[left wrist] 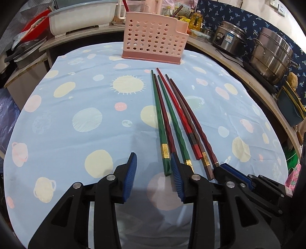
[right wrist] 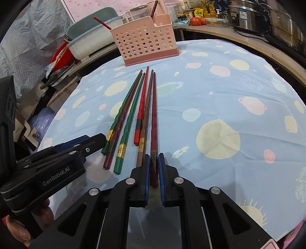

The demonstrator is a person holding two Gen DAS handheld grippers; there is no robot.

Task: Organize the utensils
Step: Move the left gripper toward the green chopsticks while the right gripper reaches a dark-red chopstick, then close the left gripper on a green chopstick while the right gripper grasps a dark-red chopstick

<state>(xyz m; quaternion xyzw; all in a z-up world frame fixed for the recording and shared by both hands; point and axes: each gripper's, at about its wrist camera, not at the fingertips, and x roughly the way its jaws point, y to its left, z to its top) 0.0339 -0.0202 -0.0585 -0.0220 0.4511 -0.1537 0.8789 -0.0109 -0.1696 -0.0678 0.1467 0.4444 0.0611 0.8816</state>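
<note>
Several chopsticks lie side by side on the blue planet-print cloth: green ones (left wrist: 162,122), dark red ones (right wrist: 154,122), a bright red one (right wrist: 141,113) and a brown one (right wrist: 143,130). A pink perforated utensil holder (left wrist: 155,42) stands upright behind their tips, and it also shows in the right wrist view (right wrist: 145,41). My left gripper (left wrist: 154,162) is open, with the thick end of a green chopstick between its fingers. My right gripper (right wrist: 153,164) is nearly closed around the thick end of the rightmost dark red chopstick, which rests on the cloth.
A white basin (left wrist: 82,17) with a red stick stands back left. Steel pots (left wrist: 271,51) and bottles line the counter at the back right. Dark pans (left wrist: 24,49) sit at the far left. The table edge curves round on the right.
</note>
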